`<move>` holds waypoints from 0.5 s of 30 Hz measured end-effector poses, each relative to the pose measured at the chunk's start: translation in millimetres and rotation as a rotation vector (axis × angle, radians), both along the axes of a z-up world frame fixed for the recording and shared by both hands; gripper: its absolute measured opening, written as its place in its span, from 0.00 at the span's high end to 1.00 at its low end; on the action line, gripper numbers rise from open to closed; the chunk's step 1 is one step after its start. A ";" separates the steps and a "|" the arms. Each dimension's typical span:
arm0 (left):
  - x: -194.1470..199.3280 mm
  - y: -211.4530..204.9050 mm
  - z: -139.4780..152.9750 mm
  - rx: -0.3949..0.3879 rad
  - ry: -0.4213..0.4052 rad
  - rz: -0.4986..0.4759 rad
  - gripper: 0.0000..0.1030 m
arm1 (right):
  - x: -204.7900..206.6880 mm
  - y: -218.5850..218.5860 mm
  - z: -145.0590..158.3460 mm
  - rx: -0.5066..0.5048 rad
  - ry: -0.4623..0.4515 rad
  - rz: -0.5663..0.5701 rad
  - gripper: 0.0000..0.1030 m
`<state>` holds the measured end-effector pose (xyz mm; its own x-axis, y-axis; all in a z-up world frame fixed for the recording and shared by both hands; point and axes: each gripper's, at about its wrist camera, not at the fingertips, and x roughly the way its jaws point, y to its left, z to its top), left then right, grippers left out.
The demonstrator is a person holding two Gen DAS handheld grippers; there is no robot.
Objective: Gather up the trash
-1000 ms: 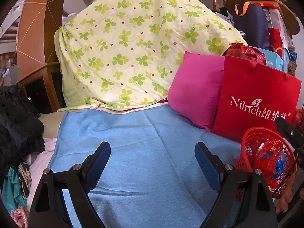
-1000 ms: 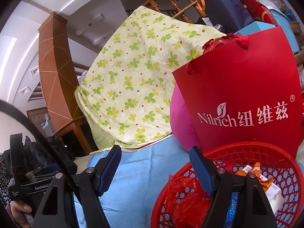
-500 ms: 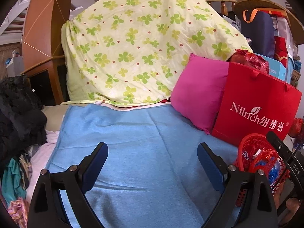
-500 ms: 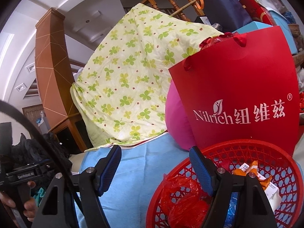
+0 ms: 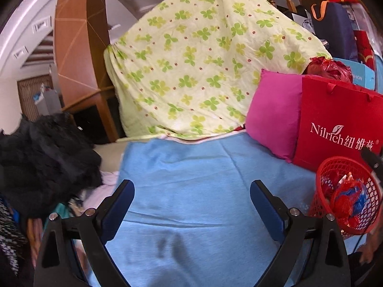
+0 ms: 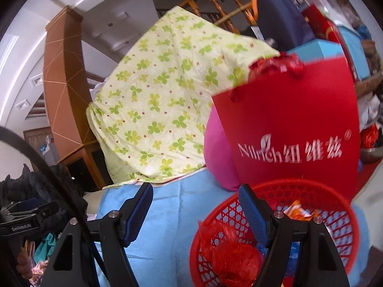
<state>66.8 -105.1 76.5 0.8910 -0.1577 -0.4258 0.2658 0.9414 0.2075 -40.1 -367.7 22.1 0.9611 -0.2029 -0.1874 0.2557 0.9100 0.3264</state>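
The fingers point(image 5: 124, 198) of the left gripper point(image 5: 191, 205) are spread wide and nothing is held between them; only the blue blanket point(image 5: 191, 186) is seen in the gap. The right gripper point(image 6: 195, 211) is likewise released and empty, one finger poised over the rim of the red basket point(image 6: 340, 205). The collected trash point(image 6: 229, 253), crumpled red plastic and wrappers, is seen inside that basket, which is set on the blanket just in front of the red paper bag point(image 6: 287, 124) and pink cushion point(image 5: 273, 114). The basket could be tipped if its rim is caught by that right finger, since it is carried on soft bedding. No loose trash is visible on the blanket, so stray pieces among the dark clothes point(image 5: 43, 157) could be overlooked.
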 end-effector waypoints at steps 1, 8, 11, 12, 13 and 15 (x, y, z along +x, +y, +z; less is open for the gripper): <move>-8.0 1.3 5.0 0.005 -0.017 0.007 0.06 | -6.2 4.5 6.9 -0.014 -0.009 0.003 0.25; -41.0 13.3 30.9 -0.044 0.000 -0.013 0.06 | -51.3 36.0 55.2 -0.117 -0.065 0.046 0.25; -54.1 16.7 40.6 -0.065 -0.002 -0.014 0.06 | -68.9 44.9 72.7 -0.142 -0.068 0.060 0.25; -57.9 17.6 43.2 -0.068 -0.003 -0.012 0.06 | -75.4 47.7 77.8 -0.153 -0.065 0.064 0.25; -60.8 17.3 45.0 -0.066 -0.004 -0.008 0.06 | -79.5 49.1 80.8 -0.161 -0.063 0.064 0.25; -68.1 15.3 48.5 -0.044 -0.007 0.002 0.06 | -91.2 52.0 88.0 -0.172 -0.065 0.063 0.25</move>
<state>-1.3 -89.8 124.9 0.8943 -0.1744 -0.4120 0.2626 0.9502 0.1678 -131.4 -315.7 110.1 0.9819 -0.1653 -0.0927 0.1797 0.9674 0.1783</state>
